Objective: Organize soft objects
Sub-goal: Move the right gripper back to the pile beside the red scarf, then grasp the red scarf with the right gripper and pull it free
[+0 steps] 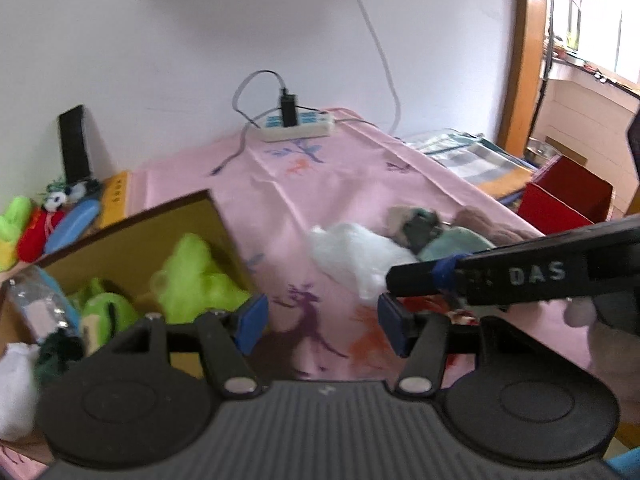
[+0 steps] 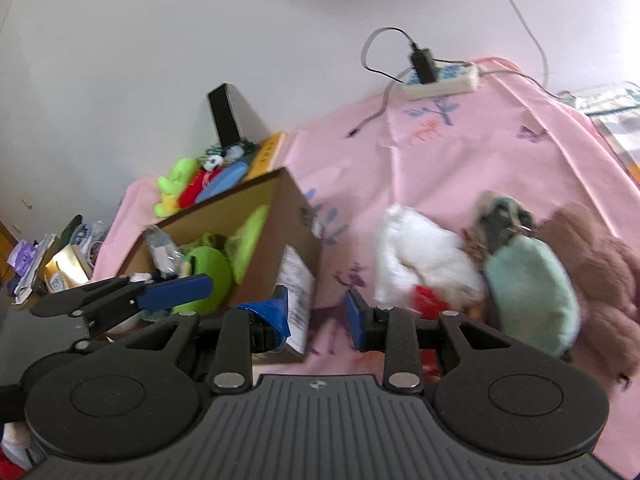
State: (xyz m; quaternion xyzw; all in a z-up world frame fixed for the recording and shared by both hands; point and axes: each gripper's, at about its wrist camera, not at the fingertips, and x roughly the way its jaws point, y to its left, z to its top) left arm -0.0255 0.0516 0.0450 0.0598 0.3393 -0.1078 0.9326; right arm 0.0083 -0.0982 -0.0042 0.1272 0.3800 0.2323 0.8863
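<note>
An open cardboard box (image 1: 120,236) (image 2: 292,216) sits on the pink cloth (image 1: 360,184) and holds green plush toys (image 1: 196,276) (image 2: 208,268). To its right lies a pile: a white fluffy toy (image 1: 352,256) (image 2: 424,260), a teal plush (image 1: 456,242) (image 2: 532,280) and a brown plush (image 2: 600,264). My left gripper (image 1: 320,324) is open and empty, beside the box's right wall. One of its fingers (image 2: 176,292) shows over the box in the right wrist view. My right gripper (image 2: 318,316) is open and empty between box and pile; its finger (image 1: 420,278) reaches in over the white toy.
A power strip (image 1: 298,126) with a black charger and cables lies at the far wall. A row of small plush toys (image 1: 24,232), a yellow book (image 1: 116,200) and a black upright slab (image 1: 74,144) stand behind the box. A red box (image 1: 564,196) is at right.
</note>
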